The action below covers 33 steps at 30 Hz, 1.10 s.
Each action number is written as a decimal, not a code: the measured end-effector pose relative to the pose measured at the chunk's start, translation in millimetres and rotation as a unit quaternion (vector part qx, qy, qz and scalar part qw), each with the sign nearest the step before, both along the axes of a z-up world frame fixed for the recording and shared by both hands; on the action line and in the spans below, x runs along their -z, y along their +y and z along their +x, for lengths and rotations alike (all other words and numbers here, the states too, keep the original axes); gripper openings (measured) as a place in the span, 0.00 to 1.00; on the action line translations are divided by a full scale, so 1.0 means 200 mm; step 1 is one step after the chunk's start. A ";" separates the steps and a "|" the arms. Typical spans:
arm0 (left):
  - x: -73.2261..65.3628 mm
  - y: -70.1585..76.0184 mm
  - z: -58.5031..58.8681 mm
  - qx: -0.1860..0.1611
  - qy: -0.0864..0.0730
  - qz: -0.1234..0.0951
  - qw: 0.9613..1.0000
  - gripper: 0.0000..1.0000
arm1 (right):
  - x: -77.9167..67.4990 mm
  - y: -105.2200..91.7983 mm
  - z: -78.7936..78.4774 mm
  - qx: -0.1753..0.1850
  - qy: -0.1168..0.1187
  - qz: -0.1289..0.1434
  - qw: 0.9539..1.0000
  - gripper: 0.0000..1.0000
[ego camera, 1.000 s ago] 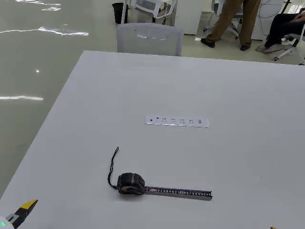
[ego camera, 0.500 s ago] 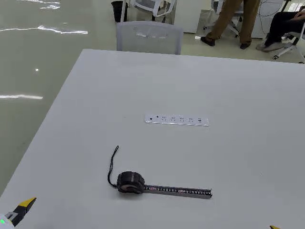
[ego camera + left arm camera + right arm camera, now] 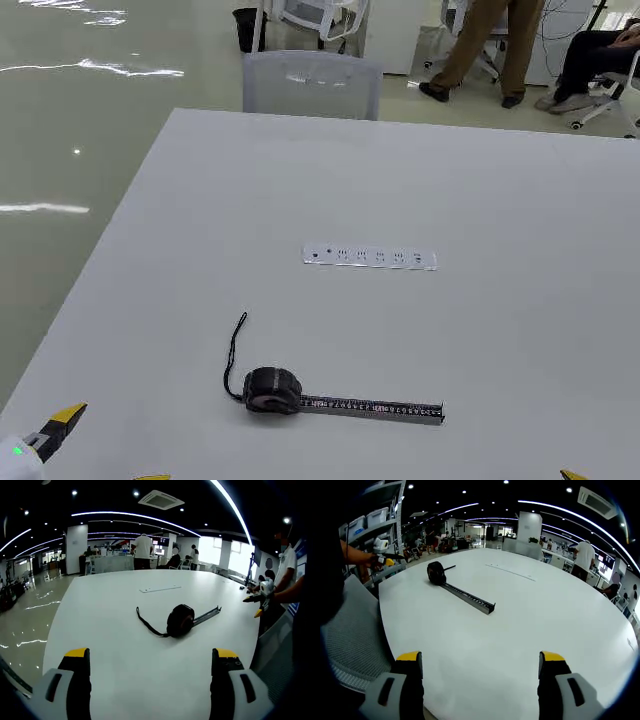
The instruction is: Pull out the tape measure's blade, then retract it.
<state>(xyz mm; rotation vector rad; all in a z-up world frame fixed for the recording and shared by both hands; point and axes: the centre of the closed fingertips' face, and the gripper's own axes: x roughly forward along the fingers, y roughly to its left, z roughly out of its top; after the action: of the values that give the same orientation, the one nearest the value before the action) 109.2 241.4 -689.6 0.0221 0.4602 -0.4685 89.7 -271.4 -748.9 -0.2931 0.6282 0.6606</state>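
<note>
with the left gripper (image 3: 151,653) and right gripper (image 3: 480,656) spread wide and empty, the tape measure (image 3: 272,389) lay on the bench (image 3: 400,170) well ahead of their jaws, its blade (image 3: 469,598) out, where an unbraced retraction could whip it askew.

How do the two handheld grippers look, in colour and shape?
The left gripper and right gripper match: each has two blocky black fingers with yellow tips, on pale grey-white bases. A green light glows on the left gripper's white body.
</note>
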 end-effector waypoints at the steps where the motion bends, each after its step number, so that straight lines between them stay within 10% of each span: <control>1: 0.00 -0.01 0.01 0.004 -0.002 0.004 1.000 0.99 | 0.00 0.01 0.01 -0.002 0.000 0.000 1.000 0.99; 7: -0.04 -0.09 0.05 0.012 -0.028 0.006 1.000 0.99 | -0.02 0.05 0.07 -0.018 -0.003 -0.003 1.000 0.99; 12: -0.09 -0.15 0.08 -0.012 -0.020 -0.005 1.000 0.99 | -0.03 0.08 0.12 -0.032 -0.005 -0.006 0.999 0.98; 14: -0.16 -0.21 0.11 -0.011 -0.048 -0.023 0.999 0.99 | -0.02 0.10 0.13 -0.046 -0.002 -0.007 0.999 0.99; 33: 0.07 -0.37 0.18 -0.039 -0.002 -0.003 0.999 0.99 | -0.05 0.25 0.39 -0.145 0.008 -0.054 0.988 0.90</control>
<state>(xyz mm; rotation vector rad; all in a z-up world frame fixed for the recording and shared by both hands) 145.5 167.2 -702.9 -0.0007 0.4540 -0.3922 167.9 -220.6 -738.7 -0.4867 0.6444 0.9098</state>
